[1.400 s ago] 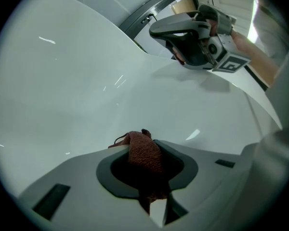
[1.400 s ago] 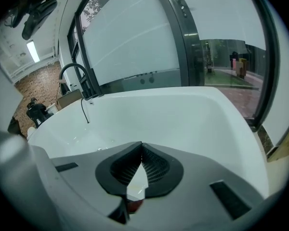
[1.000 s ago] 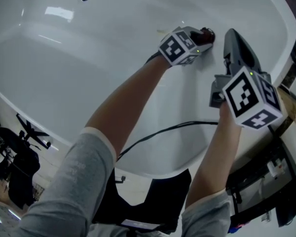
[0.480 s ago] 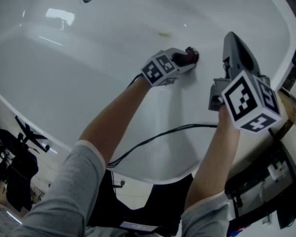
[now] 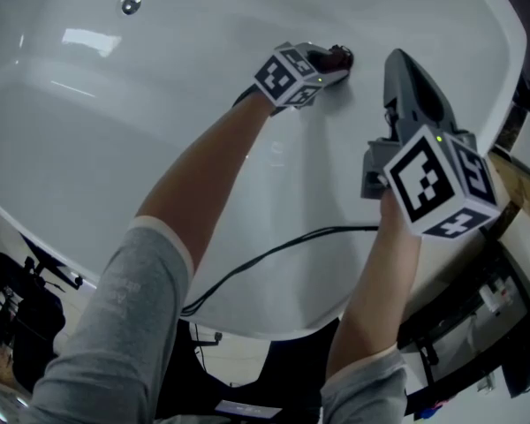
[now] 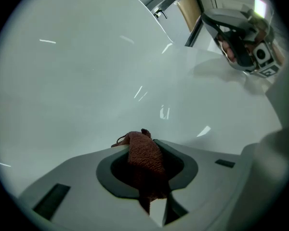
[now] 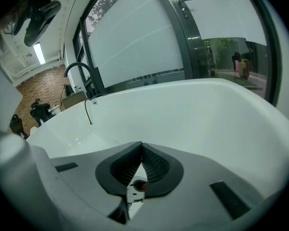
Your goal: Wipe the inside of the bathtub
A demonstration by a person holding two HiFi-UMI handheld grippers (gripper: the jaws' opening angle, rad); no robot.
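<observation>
White bathtub [image 5: 115, 104] wall meets left gripper [image 5: 340, 57] pinching brown cloth [image 6: 144, 155]; right gripper [image 5: 397, 62], jaws pressed together, near black cable [image 5: 274, 247].

We are seeing the bathtub [image 5: 115, 104] as smooth, glossy white, throwing back bright highlights. The rag [image 6: 145, 159] is showing rough, looped, reddish-brown cloth. The left gripper [image 6: 147, 146] and right gripper [image 7: 141, 150] are presenting matt grey plastic shells; the right one's pads [image 7: 158, 166] are dark and ribbed. The round fitting [image 5: 130, 4] is gleaming like polished metal.
</observation>
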